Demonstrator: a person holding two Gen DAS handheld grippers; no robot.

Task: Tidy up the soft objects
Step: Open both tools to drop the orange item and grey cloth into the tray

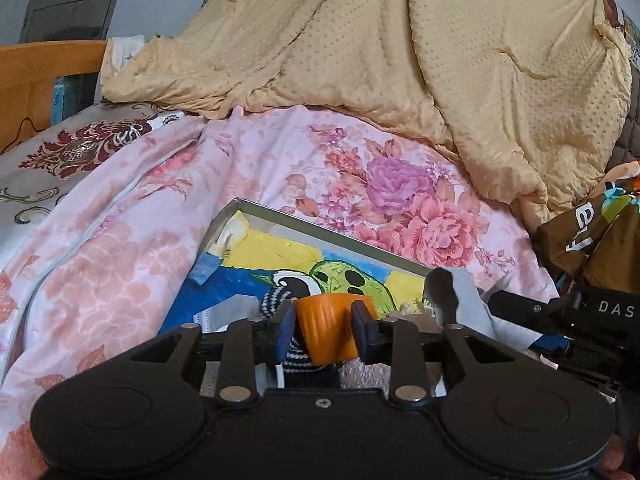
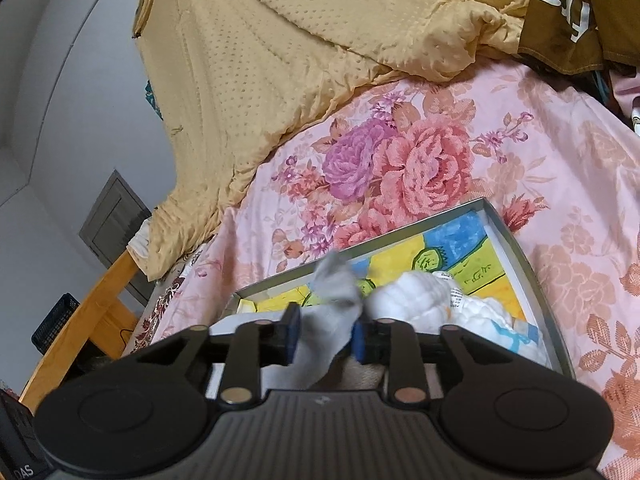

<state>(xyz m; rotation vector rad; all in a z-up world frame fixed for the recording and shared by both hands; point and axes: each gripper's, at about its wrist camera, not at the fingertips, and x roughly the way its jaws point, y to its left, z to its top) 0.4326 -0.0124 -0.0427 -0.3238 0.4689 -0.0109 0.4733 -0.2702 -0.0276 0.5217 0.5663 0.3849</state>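
My left gripper (image 1: 325,330) is shut on an orange soft piece (image 1: 330,328) joined to a black-and-white knitted item (image 1: 294,354), held over a shallow grey tray (image 1: 320,226) with a colourful drawing inside. My right gripper (image 2: 325,338) is shut on a pale grey sock (image 2: 326,320), held over the same tray (image 2: 516,248). The sock also shows in the left wrist view (image 1: 456,300) beside the right gripper's black body (image 1: 568,312). A white fluffy item (image 2: 420,294) lies in the tray just right of the sock.
The tray rests on a pink floral bedsheet (image 1: 280,168). A tan quilted blanket (image 1: 400,40) is heaped behind it. A brown bag with white letters (image 1: 580,236) lies at the right. A wooden bed frame (image 1: 40,76) stands at the left.
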